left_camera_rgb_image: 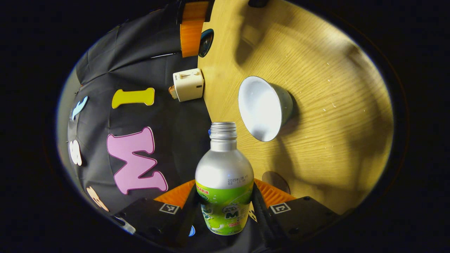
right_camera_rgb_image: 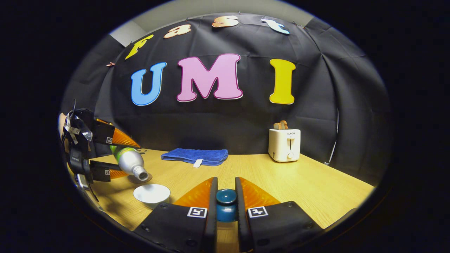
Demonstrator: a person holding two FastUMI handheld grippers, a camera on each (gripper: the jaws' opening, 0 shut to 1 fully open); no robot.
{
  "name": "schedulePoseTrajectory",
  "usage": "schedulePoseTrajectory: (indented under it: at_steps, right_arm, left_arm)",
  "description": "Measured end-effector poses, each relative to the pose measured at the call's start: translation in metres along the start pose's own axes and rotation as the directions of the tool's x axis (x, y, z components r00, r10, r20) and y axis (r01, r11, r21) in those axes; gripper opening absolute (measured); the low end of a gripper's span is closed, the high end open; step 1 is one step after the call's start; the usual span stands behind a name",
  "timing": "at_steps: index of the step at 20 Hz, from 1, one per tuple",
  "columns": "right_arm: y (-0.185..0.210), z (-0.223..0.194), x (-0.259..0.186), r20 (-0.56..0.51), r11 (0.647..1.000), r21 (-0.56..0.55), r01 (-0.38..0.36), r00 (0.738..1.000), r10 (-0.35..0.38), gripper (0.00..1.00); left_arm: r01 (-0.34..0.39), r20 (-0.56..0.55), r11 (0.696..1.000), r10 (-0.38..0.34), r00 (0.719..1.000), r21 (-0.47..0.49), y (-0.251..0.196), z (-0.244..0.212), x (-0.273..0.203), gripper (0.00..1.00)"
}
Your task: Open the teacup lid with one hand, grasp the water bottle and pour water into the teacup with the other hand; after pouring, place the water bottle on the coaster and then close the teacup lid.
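My left gripper (left_camera_rgb_image: pixel 225 196) is shut on the green-and-silver water bottle (left_camera_rgb_image: pixel 224 175), which has no cap. In the right gripper view that gripper (right_camera_rgb_image: pixel 117 159) holds the bottle (right_camera_rgb_image: pixel 129 160) tilted, mouth pointing down toward the white teacup (right_camera_rgb_image: pixel 152 194). No stream of water is visible. The open teacup (left_camera_rgb_image: pixel 263 109) stands on the wooden table (left_camera_rgb_image: pixel 334 105) just past the bottle's mouth. A round brown coaster (left_camera_rgb_image: pixel 276 181) lies beside the bottle. My right gripper (right_camera_rgb_image: pixel 226 191) is shut on the dark blue teacup lid (right_camera_rgb_image: pixel 226 202), held above the table to the right of the cup.
A white toaster (right_camera_rgb_image: pixel 284 144) stands at the table's back right, seen also as the toaster (left_camera_rgb_image: pixel 188 85) at the table edge. A folded blue towel (right_camera_rgb_image: pixel 195 155) lies at the back centre. The right gripper (left_camera_rgb_image: pixel 191 31) shows orange at the far side.
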State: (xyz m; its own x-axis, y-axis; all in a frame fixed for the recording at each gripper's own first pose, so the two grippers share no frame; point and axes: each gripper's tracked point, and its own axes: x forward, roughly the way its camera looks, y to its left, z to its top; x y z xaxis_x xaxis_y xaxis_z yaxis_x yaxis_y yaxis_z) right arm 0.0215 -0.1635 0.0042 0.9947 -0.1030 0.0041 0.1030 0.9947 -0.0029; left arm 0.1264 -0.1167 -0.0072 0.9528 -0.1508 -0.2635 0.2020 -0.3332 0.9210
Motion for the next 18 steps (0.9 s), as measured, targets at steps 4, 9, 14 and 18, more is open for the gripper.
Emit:
schedulePoseTrajectory:
  at_steps: [4, 9, 14, 18]
  right_arm:
    - [0.0012, -0.0002, -0.0010, 0.000, 1.000, 0.000, -0.006, 1.000, 0.006, 0.27]
    - [0.0015, -0.0007, -0.0001, 0.000, 1.000, 0.001, -0.007, 1.000, 0.007, 0.27]
    - [0.0026, -0.0009, -0.0004, 0.000, 1.000, 0.001, -0.013, 1.000, 0.013, 0.27]
    - [0.0025, -0.0006, 0.0000, 0.000, 1.000, 0.001, -0.014, 1.000, 0.014, 0.27]
  left_arm:
    - [0.018, -0.007, 0.998, -0.017, 1.000, 0.060, 0.0015, -0.0023, 0.0013, 0.78]
    - [0.032, -0.020, 0.994, -0.030, 0.999, 0.107, 0.0008, -0.0032, 0.0024, 0.78]
    - [0.045, -0.026, 0.986, -0.041, 0.999, 0.160, 0.0032, -0.0028, 0.0019, 0.78]
    - [0.063, -0.046, 0.979, -0.055, 0.997, 0.196, 0.0042, -0.0068, 0.0041, 0.79]
